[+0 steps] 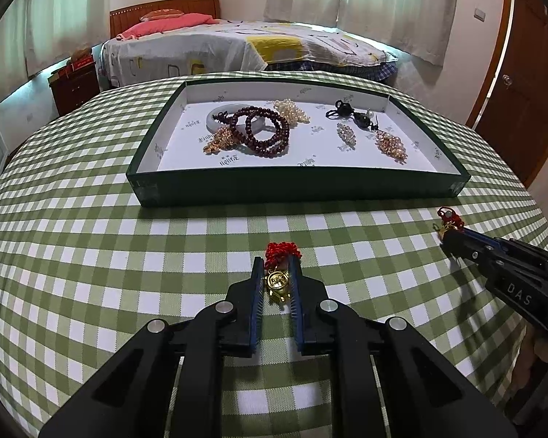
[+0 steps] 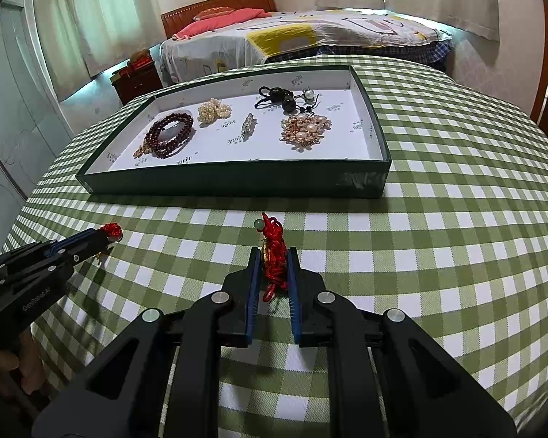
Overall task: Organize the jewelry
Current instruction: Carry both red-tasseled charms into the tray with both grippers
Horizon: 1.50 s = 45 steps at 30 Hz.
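Observation:
My left gripper (image 1: 277, 268) is shut on a gold charm with a red cord (image 1: 278, 281), just above the checked tablecloth; it also shows in the right wrist view (image 2: 107, 238). My right gripper (image 2: 273, 260) is shut on a second red cord charm with a green bead (image 2: 273, 252), also seen in the left wrist view (image 1: 449, 223). Beyond both stands a dark green tray (image 1: 299, 184) with a white lining. It holds a dark red bead bracelet (image 1: 265, 131), a pale bangle (image 1: 219, 116), pearl and gold pieces and black hair ties (image 1: 350, 111).
The round table carries a green and white checked cloth (image 1: 128, 255). A bed (image 1: 244, 47), a bedside cabinet (image 1: 75, 80) and a wooden door (image 1: 522, 73) lie beyond the table's far edge.

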Each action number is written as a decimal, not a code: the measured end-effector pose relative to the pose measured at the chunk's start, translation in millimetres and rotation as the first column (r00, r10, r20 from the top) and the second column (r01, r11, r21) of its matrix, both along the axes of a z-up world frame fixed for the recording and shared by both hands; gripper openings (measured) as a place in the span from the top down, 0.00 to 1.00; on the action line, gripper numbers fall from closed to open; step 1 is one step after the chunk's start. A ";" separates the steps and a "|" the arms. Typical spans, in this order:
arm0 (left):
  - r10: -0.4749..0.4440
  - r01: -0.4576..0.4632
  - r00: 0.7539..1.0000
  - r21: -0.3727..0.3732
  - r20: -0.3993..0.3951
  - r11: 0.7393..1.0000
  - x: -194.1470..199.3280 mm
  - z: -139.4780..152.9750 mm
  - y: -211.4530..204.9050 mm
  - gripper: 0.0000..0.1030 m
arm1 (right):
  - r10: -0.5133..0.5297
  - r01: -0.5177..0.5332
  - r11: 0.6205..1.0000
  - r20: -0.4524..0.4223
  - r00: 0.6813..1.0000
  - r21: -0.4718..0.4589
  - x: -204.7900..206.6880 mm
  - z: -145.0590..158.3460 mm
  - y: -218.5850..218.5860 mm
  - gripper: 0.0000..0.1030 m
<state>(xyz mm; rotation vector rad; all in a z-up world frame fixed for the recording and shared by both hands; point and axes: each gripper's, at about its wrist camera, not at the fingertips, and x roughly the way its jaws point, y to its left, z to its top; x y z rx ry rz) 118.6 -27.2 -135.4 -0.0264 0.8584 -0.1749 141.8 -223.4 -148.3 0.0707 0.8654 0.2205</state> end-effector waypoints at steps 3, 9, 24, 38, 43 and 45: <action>0.000 0.000 1.000 -0.002 0.005 1.000 -0.5 2.2 0.2 0.86 | 0.001 -0.001 1.000 0.001 1.000 -0.001 -0.2 0.4 0.2 0.86; 0.002 -0.002 1.000 -0.006 0.019 1.000 -1.9 7.5 1.0 0.86 | 0.002 -0.001 1.000 0.012 1.000 -0.001 -4.6 5.2 0.2 0.86; -0.006 0.009 0.996 -0.034 0.089 0.999 -4.9 37.7 1.4 0.86 | 0.013 -0.013 1.000 0.064 0.998 0.008 -11.9 29.5 4.9 0.86; -0.005 0.014 0.984 -0.052 0.180 0.999 5.9 71.8 1.8 0.86 | 0.032 -0.035 0.999 0.122 0.992 0.016 -8.8 56.1 11.2 0.86; -0.003 0.015 0.976 -0.056 0.217 0.998 16.6 84.6 1.9 0.86 | 0.038 -0.042 0.999 0.149 0.988 0.021 1.1 68.1 14.2 0.86; -0.005 0.019 0.971 -0.055 0.237 0.998 23.3 91.0 0.5 0.86 | 0.043 -0.046 0.999 0.162 0.986 0.017 5.7 73.2 16.1 0.86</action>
